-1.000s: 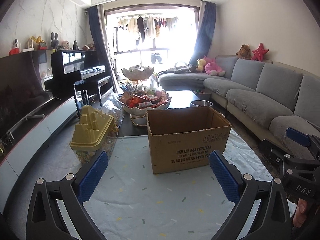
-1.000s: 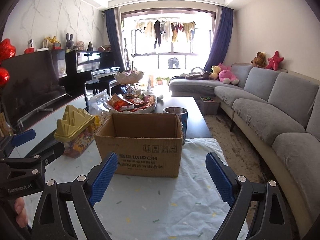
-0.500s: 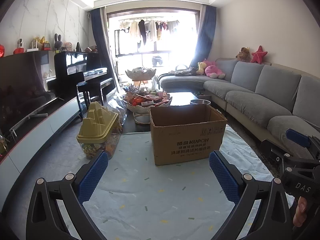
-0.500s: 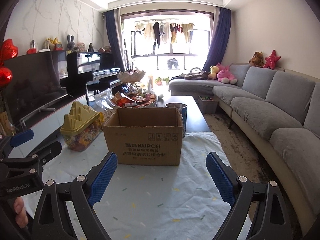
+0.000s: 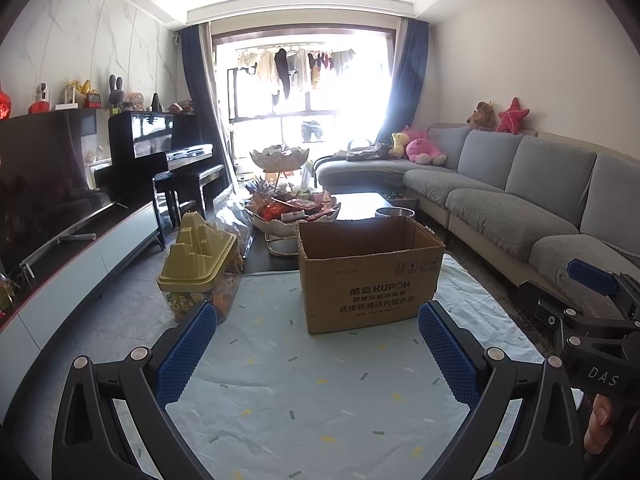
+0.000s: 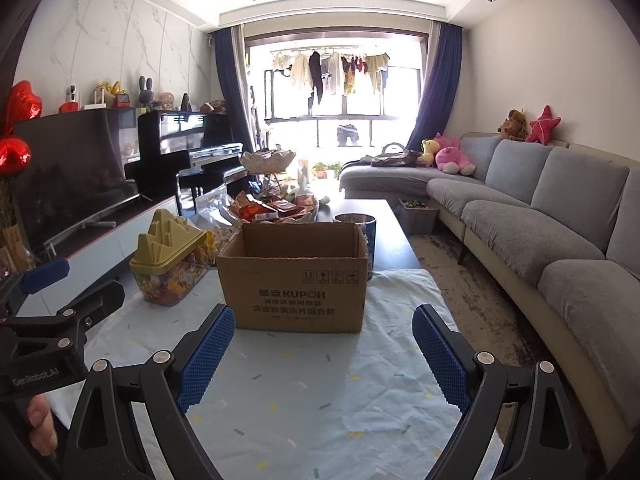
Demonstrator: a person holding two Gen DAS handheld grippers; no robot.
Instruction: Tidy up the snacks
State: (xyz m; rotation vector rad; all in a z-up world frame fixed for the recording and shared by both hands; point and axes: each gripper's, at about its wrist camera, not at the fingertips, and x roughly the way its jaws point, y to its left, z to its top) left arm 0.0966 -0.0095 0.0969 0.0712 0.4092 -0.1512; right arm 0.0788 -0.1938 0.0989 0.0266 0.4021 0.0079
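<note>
A grey sectional sofa (image 5: 520, 184) lines the right wall. My open KUPOH cardboard box (image 6: 294, 280) sits on the pale cloth (image 6: 320, 400); snacks fill the tiered dish (image 6: 276, 210) behind it. My left gripper (image 5: 316, 346) and right gripper (image 6: 324, 354) gape wide, empty.

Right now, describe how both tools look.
Both match: the left tool and right tool have black skeletal frames with triangular cut-outs, silver rivets and blue knurled pads. White lettering marks their sides, "DAS" on the right, "GenRobot.AI" on the left.
</note>
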